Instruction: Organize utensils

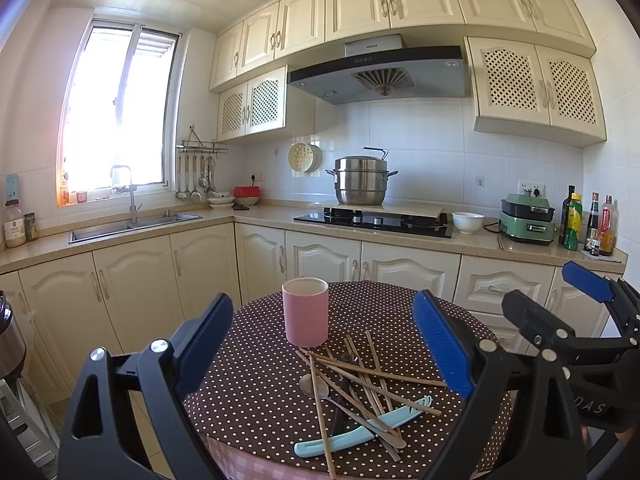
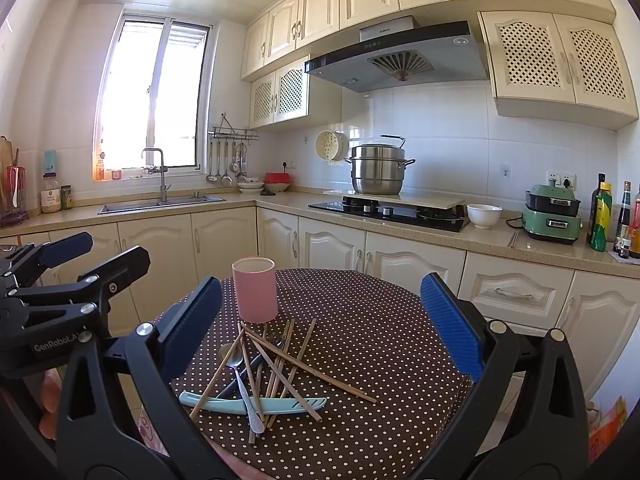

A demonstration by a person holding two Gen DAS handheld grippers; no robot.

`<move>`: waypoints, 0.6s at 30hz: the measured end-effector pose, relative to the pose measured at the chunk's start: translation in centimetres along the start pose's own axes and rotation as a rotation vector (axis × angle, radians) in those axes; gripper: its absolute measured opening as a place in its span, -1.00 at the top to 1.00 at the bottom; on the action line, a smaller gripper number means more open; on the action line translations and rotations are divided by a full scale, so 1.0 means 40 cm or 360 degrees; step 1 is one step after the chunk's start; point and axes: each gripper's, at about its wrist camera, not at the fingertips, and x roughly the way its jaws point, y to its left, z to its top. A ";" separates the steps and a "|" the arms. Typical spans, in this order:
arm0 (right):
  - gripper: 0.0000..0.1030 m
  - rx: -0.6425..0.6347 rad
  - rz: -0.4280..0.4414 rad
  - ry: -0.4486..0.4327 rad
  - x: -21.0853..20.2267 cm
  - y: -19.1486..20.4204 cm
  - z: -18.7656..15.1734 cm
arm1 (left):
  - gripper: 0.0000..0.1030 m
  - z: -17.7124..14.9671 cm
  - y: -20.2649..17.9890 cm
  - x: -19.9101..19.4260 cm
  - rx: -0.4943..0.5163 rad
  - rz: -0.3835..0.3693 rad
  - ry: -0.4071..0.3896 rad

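Observation:
A pink cup (image 1: 306, 312) (image 2: 255, 290) stands upright at the far side of a round table with a brown polka-dot cloth (image 1: 256, 384) (image 2: 380, 340). In front of it lies a crossed pile of wooden chopsticks (image 1: 372, 380) (image 2: 280, 368). A metal spoon (image 1: 313, 385) (image 2: 231, 354), a dark fork and a light-blue spatula (image 1: 360, 428) (image 2: 230, 405) lie in the pile too. My left gripper (image 1: 324, 344) (image 2: 100, 254) hovers open above the pile and holds nothing. My right gripper (image 2: 322, 328) (image 1: 556, 292) hangs open beside it on the right, also holding nothing.
Cream base cabinets (image 1: 320, 256) stand right behind the table. On the counter are a sink (image 1: 132, 226), a hob with a steel steamer pot (image 1: 360, 180), a white bowl (image 1: 467, 222), a green appliance (image 1: 528, 220) and bottles (image 1: 588, 224).

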 end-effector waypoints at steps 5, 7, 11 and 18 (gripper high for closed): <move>-0.89 -0.0001 0.0000 -0.0001 0.000 0.000 0.000 | -0.75 -0.004 0.001 0.001 0.0003 0.0001 0.0001; -0.89 0.0001 0.0000 0.0001 -0.001 -0.001 0.000 | -0.75 0.001 -0.001 0.000 -0.0002 0.0002 0.0001; -0.89 0.0001 0.0002 0.0003 0.001 0.000 -0.003 | -0.75 -0.003 0.000 0.002 0.0002 0.0005 0.0006; -0.89 0.0006 0.0004 0.0016 0.010 -0.004 -0.009 | -0.75 -0.005 -0.007 0.014 0.0008 0.0008 0.0021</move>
